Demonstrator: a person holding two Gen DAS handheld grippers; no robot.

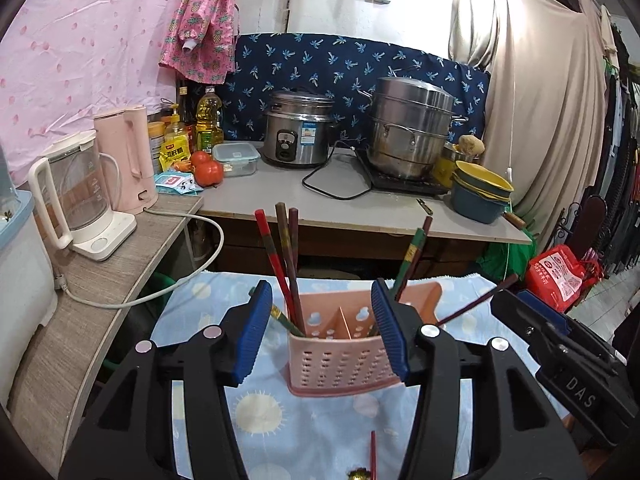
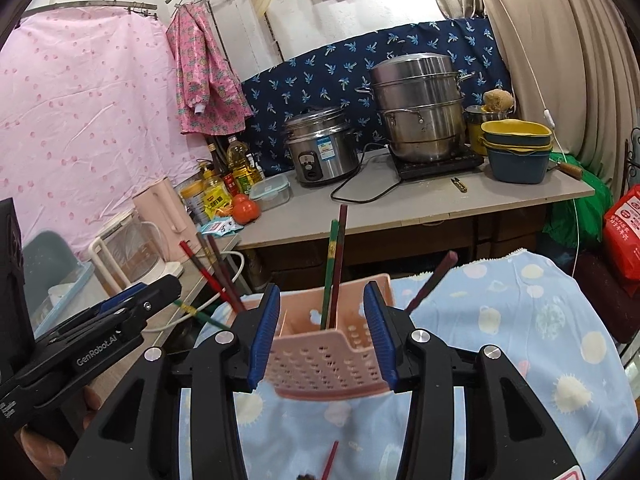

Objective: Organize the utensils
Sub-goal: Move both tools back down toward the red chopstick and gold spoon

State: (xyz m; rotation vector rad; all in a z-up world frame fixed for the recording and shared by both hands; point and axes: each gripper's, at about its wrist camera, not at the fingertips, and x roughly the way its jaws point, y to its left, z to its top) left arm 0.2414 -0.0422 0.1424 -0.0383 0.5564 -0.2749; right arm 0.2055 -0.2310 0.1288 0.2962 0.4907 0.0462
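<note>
Chopsticks [image 1: 286, 264] stand in holder [image 1: 340, 356] beyond both grippers' parted fingers [image 1: 250, 336].

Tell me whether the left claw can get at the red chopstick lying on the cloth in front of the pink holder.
Probably yes. The left claw is open and empty, and the red chopstick lies uncovered on the cloth, nearer than the pink holder; it would need to pull back and dip.

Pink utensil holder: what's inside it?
The pink utensil holder has a divider, with chopsticks standing in its left compartment and more chopsticks in the right. Their lower ends and the holder's floor are hidden by its walls.
</note>
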